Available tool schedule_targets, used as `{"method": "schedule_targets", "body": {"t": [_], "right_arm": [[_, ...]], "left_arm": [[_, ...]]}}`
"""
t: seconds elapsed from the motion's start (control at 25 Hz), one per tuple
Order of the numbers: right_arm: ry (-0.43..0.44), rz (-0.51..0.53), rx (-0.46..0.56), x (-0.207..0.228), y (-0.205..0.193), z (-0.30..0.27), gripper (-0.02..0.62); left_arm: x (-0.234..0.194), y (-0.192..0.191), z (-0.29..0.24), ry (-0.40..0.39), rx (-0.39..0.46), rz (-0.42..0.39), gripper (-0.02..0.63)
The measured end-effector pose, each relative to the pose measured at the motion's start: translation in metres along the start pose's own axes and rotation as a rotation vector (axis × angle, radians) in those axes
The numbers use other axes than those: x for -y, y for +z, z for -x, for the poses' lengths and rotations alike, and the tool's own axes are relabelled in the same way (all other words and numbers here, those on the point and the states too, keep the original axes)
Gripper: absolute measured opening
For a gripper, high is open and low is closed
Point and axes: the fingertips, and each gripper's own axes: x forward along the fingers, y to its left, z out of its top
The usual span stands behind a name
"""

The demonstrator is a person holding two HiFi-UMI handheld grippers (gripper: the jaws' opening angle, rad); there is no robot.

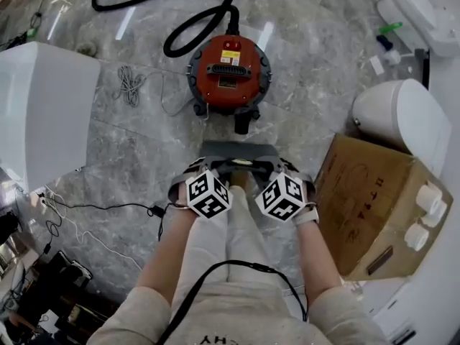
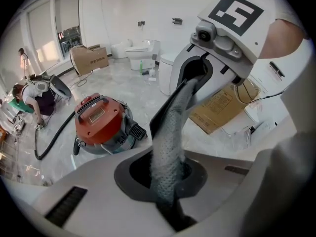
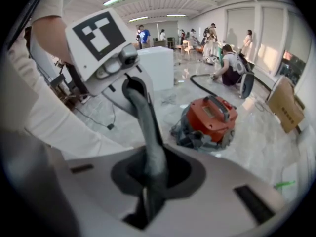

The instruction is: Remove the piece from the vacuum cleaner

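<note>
The red canister vacuum cleaner stands on the marble floor ahead, and also shows as the vacuum cleaner and the vacuum cleaner. A flat grey piece with a round hole hangs in the air clear of it, between my two grippers. My left gripper is shut on the rim of the hole in the piece. My right gripper grips the same rim of the piece from the other side. Their marker cubes sit side by side, left and right.
A black hose curls from the vacuum cleaner at the back. A cardboard box and white fixtures stand at the right, a white cabinet at the left. Loose cables lie on the floor. People work in the background.
</note>
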Motion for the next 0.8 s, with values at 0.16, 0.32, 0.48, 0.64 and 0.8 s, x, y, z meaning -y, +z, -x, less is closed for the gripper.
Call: {"method": "schedule_targets", "body": {"t": [0.16, 0.32, 0.48, 0.64, 0.8], "right_arm": [[-0.006, 0.016, 0.006, -0.003, 0.016, 0.029, 0.044], [0.002, 0.013, 0.021, -0.004, 0.033, 0.052, 0.045], [0.024, 0.003, 0.022, -0.008, 0.046, 0.075, 0.044], [0.038, 0.001, 0.021, -0.009, 0.061, 0.092, 0.044], [0.054, -0.006, 0.021, -0.014, 0.070, 0.110, 0.044]], "left_arm": [[0.003, 0.013, 0.028, 0.004, 0.020, 0.012, 0.033], [0.002, 0.023, 0.054, -0.003, 0.035, 0.021, 0.033], [0.006, 0.032, 0.078, -0.043, 0.045, 0.044, 0.034], [0.005, 0.041, 0.099, -0.071, 0.043, 0.042, 0.034], [0.009, 0.047, 0.119, -0.099, 0.039, 0.047, 0.034]]}}
